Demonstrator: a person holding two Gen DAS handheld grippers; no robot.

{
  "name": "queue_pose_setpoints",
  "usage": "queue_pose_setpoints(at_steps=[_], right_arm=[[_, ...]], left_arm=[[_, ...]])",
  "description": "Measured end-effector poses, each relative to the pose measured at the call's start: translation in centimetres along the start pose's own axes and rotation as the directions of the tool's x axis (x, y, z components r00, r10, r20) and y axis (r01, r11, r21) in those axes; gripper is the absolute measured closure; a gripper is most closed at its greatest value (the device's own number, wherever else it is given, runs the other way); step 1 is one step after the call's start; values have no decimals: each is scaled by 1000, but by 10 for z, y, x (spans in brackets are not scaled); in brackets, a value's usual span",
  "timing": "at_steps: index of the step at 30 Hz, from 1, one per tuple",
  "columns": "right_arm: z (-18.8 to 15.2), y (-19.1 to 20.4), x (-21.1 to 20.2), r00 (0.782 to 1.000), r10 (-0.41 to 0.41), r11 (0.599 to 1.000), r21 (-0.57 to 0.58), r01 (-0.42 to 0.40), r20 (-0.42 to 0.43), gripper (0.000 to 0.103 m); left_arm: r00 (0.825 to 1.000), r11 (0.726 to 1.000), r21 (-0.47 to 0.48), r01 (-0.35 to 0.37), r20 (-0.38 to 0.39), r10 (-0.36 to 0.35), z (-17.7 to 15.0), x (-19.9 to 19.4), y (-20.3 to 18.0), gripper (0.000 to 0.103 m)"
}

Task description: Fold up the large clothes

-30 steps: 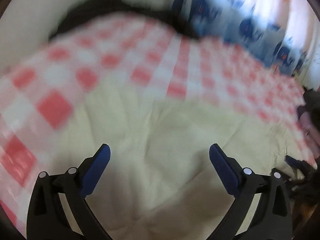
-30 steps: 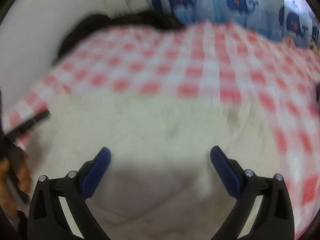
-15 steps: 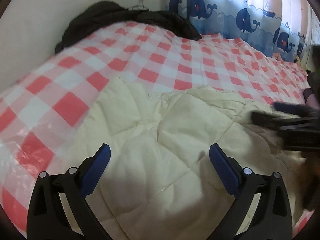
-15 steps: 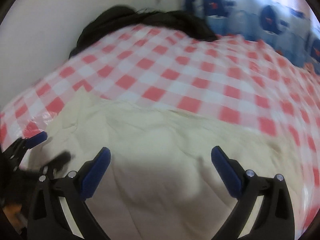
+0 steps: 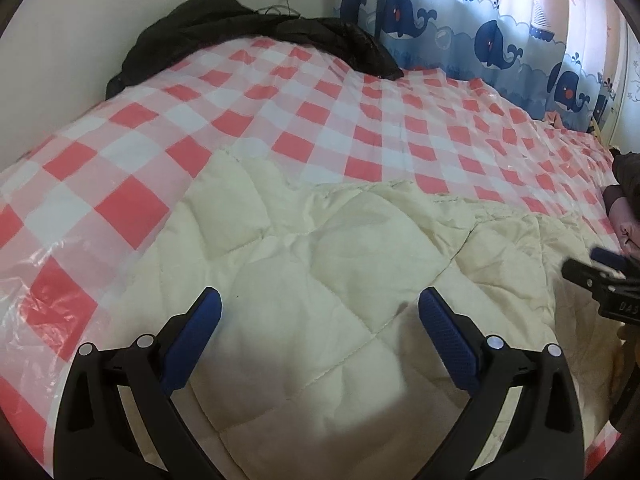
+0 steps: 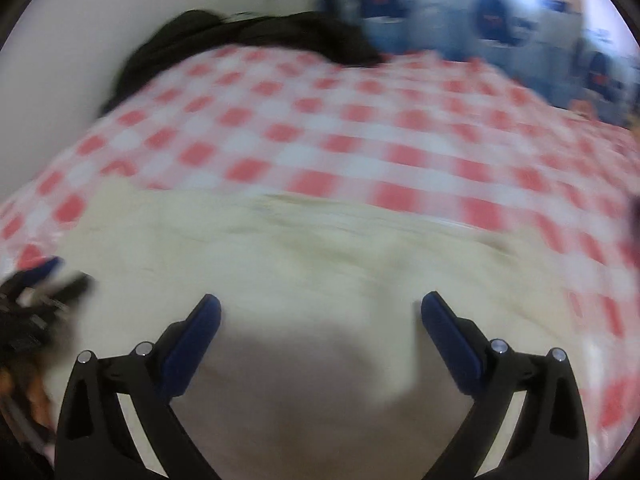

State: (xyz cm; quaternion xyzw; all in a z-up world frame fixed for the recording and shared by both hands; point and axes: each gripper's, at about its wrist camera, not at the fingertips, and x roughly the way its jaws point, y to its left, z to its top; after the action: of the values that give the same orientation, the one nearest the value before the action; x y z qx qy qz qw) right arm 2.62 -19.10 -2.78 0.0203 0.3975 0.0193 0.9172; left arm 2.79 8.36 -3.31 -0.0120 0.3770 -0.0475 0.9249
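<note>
A cream quilted garment [image 5: 328,280] lies spread flat on the red-and-white checked bed cover [image 5: 304,112]; the blurred right wrist view shows the same cream garment [image 6: 320,264]. My left gripper [image 5: 320,308] hovers open over its near part, nothing between the blue pads. My right gripper [image 6: 320,312] is also open above the cloth. The right gripper [image 5: 600,280] shows at the right edge of the left wrist view, over the garment's right side. The left gripper [image 6: 36,284] appears blurred at the left edge of the right wrist view.
A black jacket [image 5: 248,36] is heaped at the bed's far end against the white wall. Whale-print curtains [image 5: 480,28] hang along the far right. A dark bundle [image 5: 626,192] sits at the bed's right edge. Clear plastic [image 5: 44,264] crinkles over the cover at left.
Both grippers stayed open. The left view has steadied and pulled back slightly; the right gripper slid lower along its right edge. The right view swung sideways and is blurred again.
</note>
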Motion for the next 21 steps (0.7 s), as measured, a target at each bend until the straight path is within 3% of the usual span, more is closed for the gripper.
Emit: queue_pose_setpoints(at_steps=[1, 4, 6, 8, 11, 13, 16, 18, 21], right_arm=[[-7, -16, 2, 999, -31, 999, 33, 32, -13, 7], [-18, -46, 23, 997, 52, 988, 148, -44, -50, 7], [-15, -39, 22, 998, 26, 993, 114, -19, -55, 7], [-7, -36, -2, 998, 45, 992, 116, -51, 50, 7], [-2, -47, -24, 991, -47, 991, 131, 30, 128, 7], [-5, -66, -16, 990, -106, 982, 169, 90, 88, 7], [-19, -93, 25, 996, -51, 964, 255, 69, -78, 6], [-17, -94, 27, 996, -47, 963, 261, 65, -76, 6], [-7, -93, 10, 996, -85, 966, 246, 84, -6, 6]], left_arm=[[1000, 1000, 8, -2, 3, 2, 0, -1, -2, 8], [1000, 1000, 23, -8, 14, 8, 1, -2, -8, 8], [1000, 1000, 27, -1, 17, 1, 2, -2, -11, 8], [1000, 1000, 23, 6, 29, -7, 3, -5, -14, 8], [998, 1000, 21, 23, 61, -25, 6, -13, -20, 8], [995, 999, 15, 34, 89, -35, 7, -18, -24, 8], [991, 999, 29, 44, 122, -47, 9, -24, -35, 8], [990, 998, 18, 61, 122, -63, 11, -24, -40, 8], [990, 996, -1, 84, 118, -83, 13, -23, -47, 8]])
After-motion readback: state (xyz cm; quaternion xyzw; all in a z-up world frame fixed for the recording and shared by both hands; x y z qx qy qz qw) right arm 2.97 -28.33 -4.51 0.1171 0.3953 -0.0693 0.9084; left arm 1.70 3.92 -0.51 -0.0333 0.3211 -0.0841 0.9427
